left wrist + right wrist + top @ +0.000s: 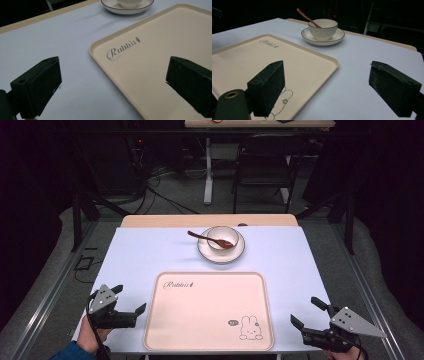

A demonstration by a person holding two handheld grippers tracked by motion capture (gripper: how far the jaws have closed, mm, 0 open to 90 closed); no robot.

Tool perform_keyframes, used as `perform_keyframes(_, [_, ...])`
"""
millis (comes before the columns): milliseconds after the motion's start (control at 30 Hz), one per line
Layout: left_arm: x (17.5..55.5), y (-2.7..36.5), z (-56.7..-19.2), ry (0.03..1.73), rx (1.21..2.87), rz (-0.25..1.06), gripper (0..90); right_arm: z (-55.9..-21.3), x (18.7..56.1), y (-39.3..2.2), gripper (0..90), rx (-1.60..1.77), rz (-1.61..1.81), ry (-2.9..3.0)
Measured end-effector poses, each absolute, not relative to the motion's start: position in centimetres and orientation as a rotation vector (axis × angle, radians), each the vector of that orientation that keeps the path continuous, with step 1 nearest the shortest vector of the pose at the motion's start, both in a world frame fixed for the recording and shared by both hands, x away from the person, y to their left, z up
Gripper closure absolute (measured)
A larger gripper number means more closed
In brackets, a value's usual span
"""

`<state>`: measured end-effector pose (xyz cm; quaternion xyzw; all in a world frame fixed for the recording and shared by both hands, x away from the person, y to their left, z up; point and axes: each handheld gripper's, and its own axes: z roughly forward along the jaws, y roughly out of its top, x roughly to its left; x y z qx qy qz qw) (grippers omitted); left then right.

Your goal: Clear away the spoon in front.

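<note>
A cream tray (208, 275) with a rabbit drawing and script lettering lies at the table's front middle, its rim (100, 60) near my left gripper and its corner (332, 61) near my right. Behind it a white bowl (222, 238) stands on a white saucer (205, 251), a brown spoon (200, 236) resting in it with the handle pointing left. The bowl (323, 28) and spoon (305, 16) appear far off in the right gripper view. My left gripper (131, 299) is open at the tray's left edge. My right gripper (307, 311) is open at the front right corner. Both hold nothing.
The table (150, 255) has a pale blue top with a wooden strip along its far edge. Beyond it stand a dark chair (265, 165) and a desk leg, with cables on the floor. A blue sleeve (70, 352) enters at the bottom left.
</note>
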<state>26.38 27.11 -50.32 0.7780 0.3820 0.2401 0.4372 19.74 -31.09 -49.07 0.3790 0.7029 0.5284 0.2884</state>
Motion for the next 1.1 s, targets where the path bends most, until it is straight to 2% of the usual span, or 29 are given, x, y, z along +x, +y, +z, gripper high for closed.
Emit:
perform_keyframes(767, [26.4,26.5,-50.0,0.931,1.912,0.615,0.1,-49.1,19.7,-31.0,12.5,1.012,1.411,1.882])
perform_keyframes(1100, [27.2,26.1,-49.4,0.998,1.89,0.613,0.1,-49.1,19.7,-31.0,12.6,1.015,1.408,1.887])
